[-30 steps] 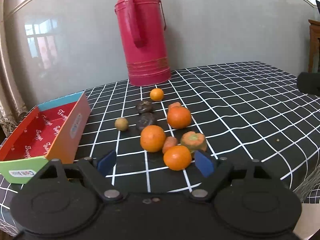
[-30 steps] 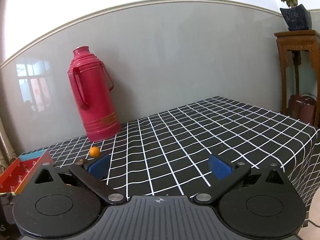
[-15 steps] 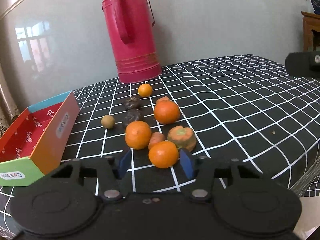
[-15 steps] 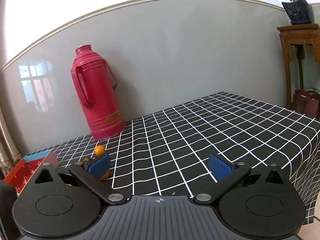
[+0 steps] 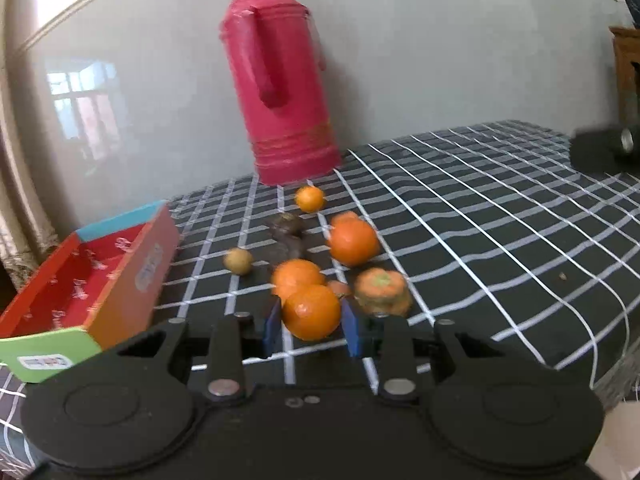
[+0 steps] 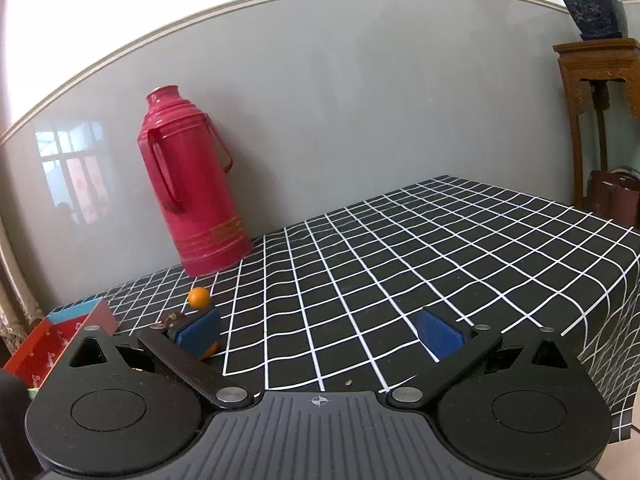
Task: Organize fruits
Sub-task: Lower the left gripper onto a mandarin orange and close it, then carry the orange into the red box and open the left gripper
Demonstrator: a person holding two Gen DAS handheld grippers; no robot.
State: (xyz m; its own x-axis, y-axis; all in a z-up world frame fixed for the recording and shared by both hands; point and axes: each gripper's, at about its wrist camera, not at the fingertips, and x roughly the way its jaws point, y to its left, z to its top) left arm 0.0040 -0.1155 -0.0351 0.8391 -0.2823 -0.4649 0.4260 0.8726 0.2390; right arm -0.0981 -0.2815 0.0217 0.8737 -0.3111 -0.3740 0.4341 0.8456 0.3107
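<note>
Blue pads on my left gripper (image 5: 310,326) are closing right now with the nearest orange (image 5: 311,311) between them, one pad on each flank. They look to be touching its skin, though the blur keeps me from swearing to it. That orange sits at the near end of the fruit pile on the checked tablecloth (image 5: 480,216).

I judge it light, round and firm, with a waxy peel that could squirt out if squeezed off-centre, so the widest part is the place to hold, and that is where the pads stand. Too hard a pinch would bruise it.

Just behind it a second orange (image 5: 297,277) nearly touches, with a cut orange-and-green piece (image 5: 382,292) to its right; lifting straight up should avoid nudging them.

To the left lies the red cardboard box (image 5: 80,280), open and, I reckon, the place for the fruit. Its green end carries a small label (image 5: 44,361), too blurred to read, as is the white print inside.

My right gripper (image 6: 320,334) hangs wide apart over bare cloth, holding nothing. The red flask (image 6: 192,188) stands by the wall.
</note>
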